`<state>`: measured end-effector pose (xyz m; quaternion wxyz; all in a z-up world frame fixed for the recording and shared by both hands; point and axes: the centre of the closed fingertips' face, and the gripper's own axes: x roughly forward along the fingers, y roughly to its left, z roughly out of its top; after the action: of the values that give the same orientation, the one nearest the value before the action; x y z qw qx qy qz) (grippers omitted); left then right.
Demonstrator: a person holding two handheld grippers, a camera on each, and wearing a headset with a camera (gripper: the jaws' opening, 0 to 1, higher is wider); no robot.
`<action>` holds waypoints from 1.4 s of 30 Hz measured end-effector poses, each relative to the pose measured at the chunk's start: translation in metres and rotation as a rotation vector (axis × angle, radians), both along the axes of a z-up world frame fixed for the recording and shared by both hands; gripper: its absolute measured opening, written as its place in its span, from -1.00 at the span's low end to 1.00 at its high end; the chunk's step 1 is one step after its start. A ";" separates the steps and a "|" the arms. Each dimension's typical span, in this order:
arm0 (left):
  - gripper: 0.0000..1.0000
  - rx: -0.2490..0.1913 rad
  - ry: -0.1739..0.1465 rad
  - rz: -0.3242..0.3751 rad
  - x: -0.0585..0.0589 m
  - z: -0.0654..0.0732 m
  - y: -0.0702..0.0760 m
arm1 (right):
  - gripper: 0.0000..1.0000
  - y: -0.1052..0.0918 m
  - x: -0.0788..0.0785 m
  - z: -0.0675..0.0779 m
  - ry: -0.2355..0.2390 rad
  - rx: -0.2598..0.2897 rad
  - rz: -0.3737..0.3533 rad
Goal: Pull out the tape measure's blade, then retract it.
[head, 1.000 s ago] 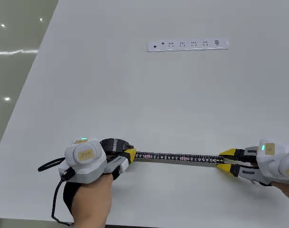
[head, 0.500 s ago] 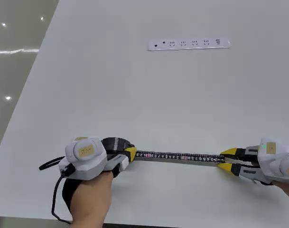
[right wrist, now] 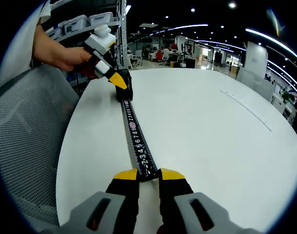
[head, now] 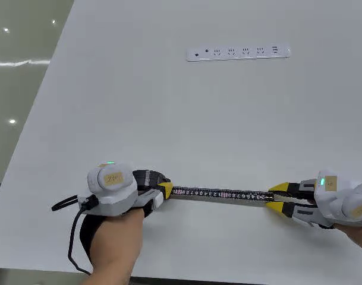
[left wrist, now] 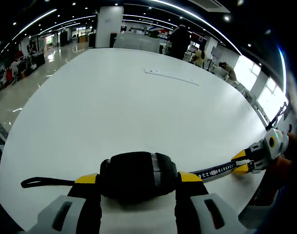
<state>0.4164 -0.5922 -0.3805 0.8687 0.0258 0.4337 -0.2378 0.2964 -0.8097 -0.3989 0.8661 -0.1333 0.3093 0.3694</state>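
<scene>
The black tape measure case rests on the white table, clamped between the yellow tips of my left gripper. Its blade runs out flat to the right, numbers showing. My right gripper is shut on the blade's end, low over the table near the front right. In the right gripper view the case lies at the far end of the blade, with the left gripper around it. The right gripper appears at the right of the left gripper view.
A white power strip lies flat toward the far side of the table. The case's black wrist strap trails left. The table's left edge drops to a shiny floor. People stand beyond the far edge.
The right gripper has come a little to the left with the blade's end, so the exposed blade is slightly shorter. The left gripper and case stay about where they were.
</scene>
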 end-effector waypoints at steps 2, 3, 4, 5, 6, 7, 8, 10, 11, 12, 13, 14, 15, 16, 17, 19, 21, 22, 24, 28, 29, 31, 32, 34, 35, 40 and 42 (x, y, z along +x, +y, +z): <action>0.16 0.000 0.002 -0.001 0.000 0.000 0.000 | -0.73 0.003 0.002 0.001 -0.002 0.011 0.001; 0.16 -0.001 0.001 -0.001 0.000 0.000 0.000 | -0.73 0.004 0.003 0.001 -0.004 0.014 0.003; 0.16 -0.001 0.001 -0.001 0.000 0.000 0.000 | -0.73 0.005 0.004 0.002 -0.003 0.017 0.004; 0.16 -0.001 0.002 -0.002 0.000 0.000 0.000 | -0.73 0.007 0.005 0.002 -0.003 0.022 0.005; 0.16 -0.001 0.002 -0.001 0.000 0.000 0.000 | -0.73 0.009 0.006 0.003 -0.004 0.026 0.008; 0.16 -0.002 0.002 -0.001 0.000 0.000 0.000 | -0.73 0.011 0.007 0.004 -0.006 0.032 0.012; 0.16 -0.003 0.002 -0.001 0.000 0.000 0.000 | -0.73 0.012 0.008 0.004 -0.008 0.035 0.013; 0.16 -0.005 0.001 -0.001 0.000 0.000 0.000 | -0.73 0.016 0.010 0.006 -0.013 0.046 0.024; 0.16 -0.004 0.001 0.000 0.000 0.000 0.000 | -0.73 0.018 0.011 0.007 -0.014 0.049 0.027; 0.16 -0.005 0.003 0.000 0.000 0.000 0.000 | -0.73 0.020 0.012 0.007 -0.015 0.052 0.029; 0.16 -0.005 0.004 0.000 0.000 0.000 0.000 | -0.73 0.021 0.013 0.006 -0.014 0.051 0.032; 0.16 -0.006 0.003 0.001 0.000 0.000 0.000 | -0.73 0.022 0.013 0.006 -0.015 0.051 0.036; 0.16 -0.007 0.001 0.001 0.000 0.000 0.000 | -0.73 0.023 0.014 0.005 -0.014 0.055 0.040; 0.16 -0.007 0.001 0.000 0.000 0.000 0.000 | -0.73 0.024 0.014 0.005 -0.014 0.058 0.042; 0.16 -0.007 0.002 0.001 0.000 0.000 0.000 | -0.74 0.026 0.015 0.006 -0.015 0.063 0.044; 0.16 -0.009 0.004 0.002 0.000 0.000 0.000 | -0.74 0.028 0.017 0.007 -0.020 0.068 0.048; 0.16 -0.010 0.005 0.002 0.000 0.000 0.000 | -0.74 0.030 0.018 0.007 -0.017 0.069 0.051; 0.16 -0.012 0.005 0.002 0.000 0.000 0.000 | -0.74 0.031 0.018 0.006 -0.015 0.073 0.051; 0.16 -0.013 0.006 0.000 0.000 0.000 0.000 | -0.74 0.032 0.019 0.006 -0.016 0.080 0.053; 0.16 -0.013 0.007 0.000 0.000 0.000 0.000 | -0.74 0.038 0.024 0.005 -0.016 0.100 0.063; 0.16 -0.014 0.009 0.001 0.000 0.000 0.000 | -0.74 0.041 0.025 0.005 -0.016 0.101 0.068; 0.16 -0.014 0.009 0.000 0.000 0.000 0.000 | -0.74 0.044 0.026 0.005 -0.016 0.102 0.075; 0.16 -0.015 0.010 0.000 0.000 0.000 0.000 | -0.74 0.047 0.028 0.005 -0.015 0.109 0.079; 0.16 -0.015 0.012 0.000 0.000 0.000 0.000 | -0.74 0.052 0.030 0.007 -0.018 0.117 0.087; 0.16 -0.016 0.012 0.000 0.000 0.000 0.000 | -0.74 0.054 0.031 0.007 -0.018 0.119 0.090; 0.16 -0.017 0.013 0.000 0.000 0.000 0.000 | -0.74 0.062 0.038 0.010 -0.019 0.138 0.099; 0.16 -0.019 0.015 0.002 0.000 0.000 0.000 | -0.74 0.064 0.039 0.009 -0.017 0.141 0.103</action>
<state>0.4163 -0.5920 -0.3806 0.8660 0.0153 0.4378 -0.2410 0.3356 -0.7453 -0.3901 0.8557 -0.0909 0.2678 0.4334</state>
